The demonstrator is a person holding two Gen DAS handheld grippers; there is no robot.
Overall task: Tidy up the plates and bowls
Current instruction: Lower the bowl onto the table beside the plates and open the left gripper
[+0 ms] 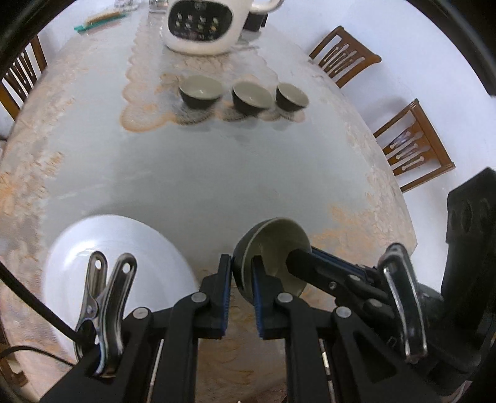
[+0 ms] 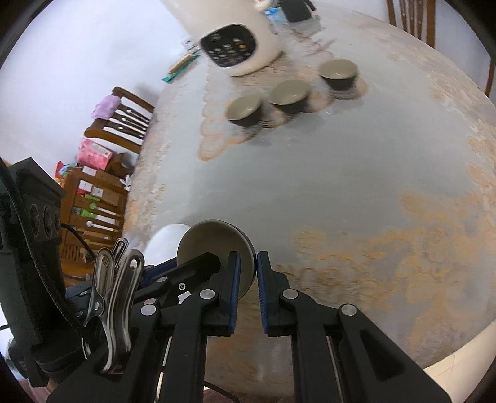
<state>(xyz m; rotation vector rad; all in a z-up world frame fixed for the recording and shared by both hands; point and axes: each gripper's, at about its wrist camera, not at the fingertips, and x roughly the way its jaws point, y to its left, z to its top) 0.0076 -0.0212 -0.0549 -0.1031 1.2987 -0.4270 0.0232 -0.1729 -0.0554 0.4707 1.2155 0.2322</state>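
Note:
A small bowl (image 1: 279, 235), dark outside and pale grey inside, hangs tilted just above the table, held by both grippers. My left gripper (image 1: 241, 266) is shut on its left wall, one pad inside and one outside. My right gripper (image 2: 248, 263) is shut on the opposite wall of the same bowl (image 2: 210, 241). In the left wrist view the right gripper (image 1: 299, 259) reaches in from the right. In the right wrist view the left gripper (image 2: 207, 260) comes in from the left. A white plate (image 1: 117, 241) lies on the table to the left of the bowl. Three matching bowls (image 1: 252, 96) stand in a row farther off.
The row of bowls (image 2: 290, 91) stands on a lace mat (image 1: 139, 108) in front of a white kitchen appliance (image 1: 201, 28). Wooden chairs (image 1: 415, 145) stand around the table (image 1: 217, 173). A shelf with clutter (image 2: 93, 192) is beyond its left edge.

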